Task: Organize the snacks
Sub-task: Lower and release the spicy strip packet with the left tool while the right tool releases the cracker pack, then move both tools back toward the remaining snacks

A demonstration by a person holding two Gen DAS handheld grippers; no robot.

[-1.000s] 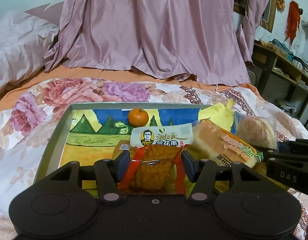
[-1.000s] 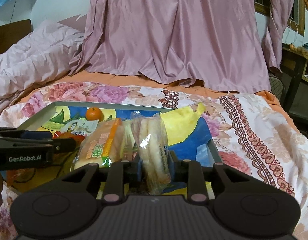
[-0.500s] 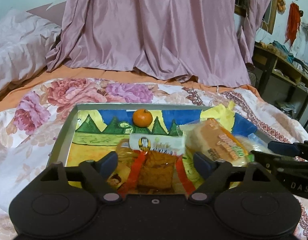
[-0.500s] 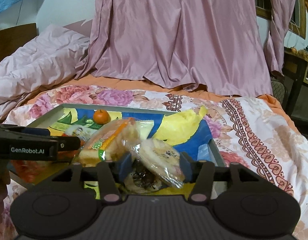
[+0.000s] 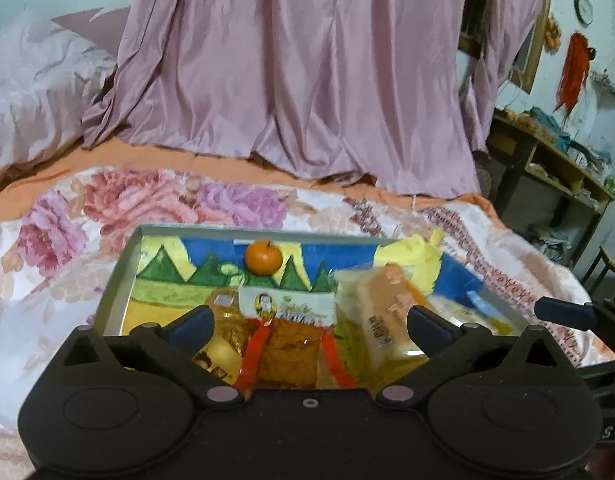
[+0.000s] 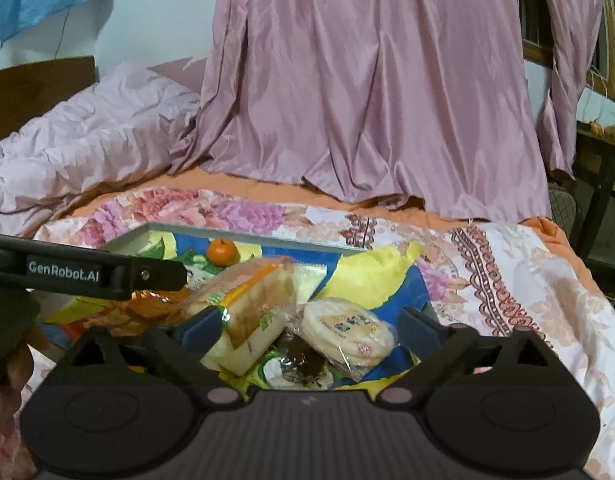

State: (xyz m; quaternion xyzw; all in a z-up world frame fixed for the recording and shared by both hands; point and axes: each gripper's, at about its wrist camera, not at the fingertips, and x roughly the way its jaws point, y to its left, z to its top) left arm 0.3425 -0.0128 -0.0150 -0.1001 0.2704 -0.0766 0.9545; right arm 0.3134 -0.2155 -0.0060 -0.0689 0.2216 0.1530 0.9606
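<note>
1. The landmark is the tray (image 5: 119,292), a shallow metal one with a painted landscape floor, lying on the flowered bedspread (image 6: 519,280). All the snacks in view lie inside it.
2. The left gripper (image 5: 309,324) has its jaws spread wide and grips nothing. The red-edged snack packet (image 5: 291,352) lies on the tray floor between and below the fingers, at the tray's near edge.
3. The right gripper (image 6: 307,326) is also wide open and empty. The round cracker pack (image 6: 347,332) rests flat in the tray's near right part, leaning on a dark-wrapped sweet (image 6: 303,360).
4. The bread packet (image 6: 247,312) sits mid-tray, just beside the cracker pack. The orange (image 5: 263,258) stands near the tray's far wall, apart from the rest.
5. By my judgement both packets are set down, so this is the end of a placing step.
6. The next move calls for lifting both grippers clear of the tray without snagging any wrapper, then looking beyond the tray for any snack left to bring in; none shows here.
</note>
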